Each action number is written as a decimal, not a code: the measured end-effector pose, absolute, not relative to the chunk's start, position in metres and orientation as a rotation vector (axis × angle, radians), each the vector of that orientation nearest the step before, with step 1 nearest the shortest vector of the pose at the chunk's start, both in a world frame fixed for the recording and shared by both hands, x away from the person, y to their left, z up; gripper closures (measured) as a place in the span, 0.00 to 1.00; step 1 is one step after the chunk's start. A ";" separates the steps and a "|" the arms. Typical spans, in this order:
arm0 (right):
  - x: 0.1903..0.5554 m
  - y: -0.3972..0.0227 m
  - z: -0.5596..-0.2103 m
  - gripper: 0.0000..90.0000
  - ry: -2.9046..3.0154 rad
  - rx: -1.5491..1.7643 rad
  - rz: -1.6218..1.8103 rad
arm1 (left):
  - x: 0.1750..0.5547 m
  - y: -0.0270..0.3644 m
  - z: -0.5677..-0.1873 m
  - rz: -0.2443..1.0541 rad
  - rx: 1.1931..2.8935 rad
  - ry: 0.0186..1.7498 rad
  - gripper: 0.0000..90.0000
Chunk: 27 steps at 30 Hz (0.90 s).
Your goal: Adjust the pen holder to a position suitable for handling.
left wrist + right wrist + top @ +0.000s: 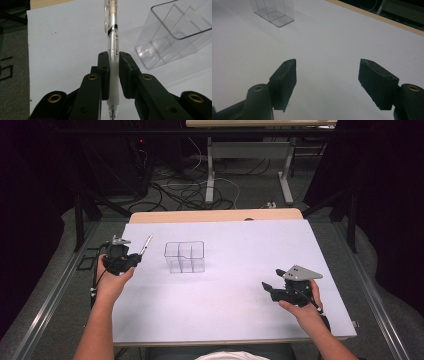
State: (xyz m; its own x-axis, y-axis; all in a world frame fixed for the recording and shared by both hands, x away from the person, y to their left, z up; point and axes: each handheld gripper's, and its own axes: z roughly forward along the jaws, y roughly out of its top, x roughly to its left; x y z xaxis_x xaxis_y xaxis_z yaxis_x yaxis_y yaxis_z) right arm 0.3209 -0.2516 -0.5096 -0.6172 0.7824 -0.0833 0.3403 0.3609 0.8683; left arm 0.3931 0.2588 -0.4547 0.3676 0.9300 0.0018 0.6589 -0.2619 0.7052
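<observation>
While the left fingers (103,72) are clenched on the pen (113,50), the grip sits on the white rubber sleeve, low on the barrel, at the centre of the left gripper view. This placement probably gives the pads a soft, non-slip surface and leaves most of the clear barrel free above them. The clip end points to the top of that frame; the tip shows at the bottom edge, between the finger arms. Held near the tip end, the pen can likely be lowered into a compartment without the fingers meeting the rim.

Right of the pen, in the upper right of the left gripper view, stands the organiser (172,35), a clear box with inner dividers. It is near the pen but not touching it. In the high view the left gripper (131,256) appears at centre left, with the pen slanting up to the right, and the organiser (184,256) stands upright just right of it, on the white desk (240,285).

The right fingers (284,83) are released, with only bare desk between them. The right gripper (276,290) is at lower right of the high view, well apart from the organiser, probably kept back to leave the working zone clear. The organiser (273,12) shows at the upper left of the right gripper view.
</observation>
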 end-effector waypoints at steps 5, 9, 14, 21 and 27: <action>0.321 -0.249 -0.510 0.35 2.127 0.916 1.167 | 0.386 0.252 -0.436 0.554 2.002 1.332 0.89; 0.319 -0.246 -0.510 0.36 2.140 0.868 1.131 | 0.379 0.243 -0.423 0.525 2.007 1.291 0.89; 0.316 -0.236 -0.513 0.38 2.207 0.759 1.034 | 0.374 0.227 -0.412 0.482 2.010 1.215 0.89; 0.313 -0.221 -0.514 0.41 2.195 0.587 1.024 | 0.369 0.199 -0.408 0.413 2.038 1.123 0.89; 0.308 -0.209 -0.514 0.43 2.195 0.424 0.974 | 0.366 0.172 -0.411 0.355 2.103 1.020 0.89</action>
State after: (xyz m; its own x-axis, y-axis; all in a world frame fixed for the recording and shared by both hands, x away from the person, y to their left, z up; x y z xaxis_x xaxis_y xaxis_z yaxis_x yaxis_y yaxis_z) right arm 0.3083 -0.2086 -0.5137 -0.7100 0.5340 -0.4592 0.0177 0.6653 0.7463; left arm 0.3662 0.1724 -0.4106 0.6426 0.7626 -0.0740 0.5520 -0.3938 0.7350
